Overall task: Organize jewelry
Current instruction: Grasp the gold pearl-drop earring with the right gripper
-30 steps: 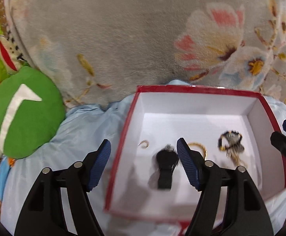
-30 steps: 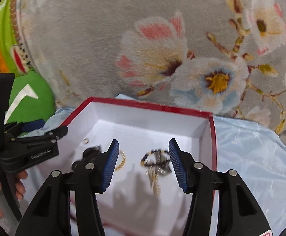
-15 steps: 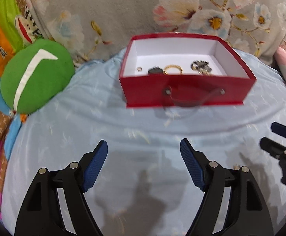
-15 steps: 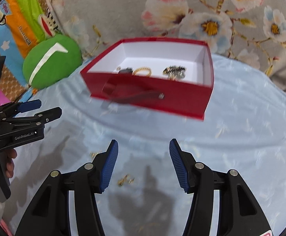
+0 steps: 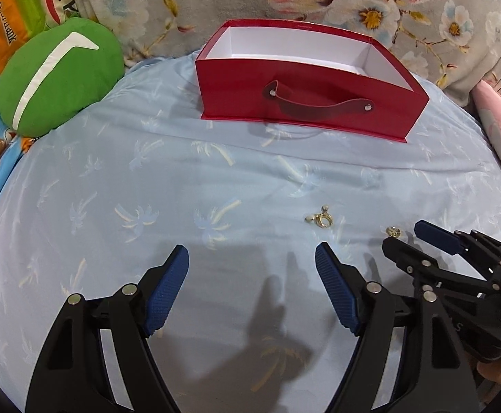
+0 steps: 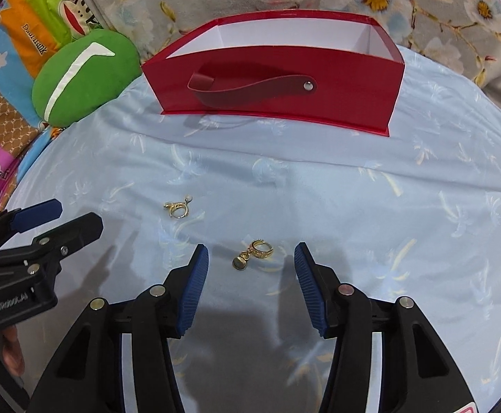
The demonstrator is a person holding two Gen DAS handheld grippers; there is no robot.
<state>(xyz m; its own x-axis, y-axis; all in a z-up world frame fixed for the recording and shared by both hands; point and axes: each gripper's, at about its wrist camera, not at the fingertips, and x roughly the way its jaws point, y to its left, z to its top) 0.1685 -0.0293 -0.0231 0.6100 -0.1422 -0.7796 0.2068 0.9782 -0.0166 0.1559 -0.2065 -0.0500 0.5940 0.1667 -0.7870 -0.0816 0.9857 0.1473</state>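
step: picking loose earrings off the bed | my right tool (image 6: 250, 268) spread around drop earring (image 6: 254, 253) | my left tool (image 5: 250, 268) spread, empty | next: close gently, carry to red box (image 6: 347, 82)

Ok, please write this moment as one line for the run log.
left gripper: open, empty | right gripper: open, around gold earring on blue sheet | second earring: loose | red box: behind

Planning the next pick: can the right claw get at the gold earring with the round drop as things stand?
Probably yes. The right claw is open, and the drop earring lies on the blue sheet right between its fingertips, nothing over it. The left claw sits off to the side.
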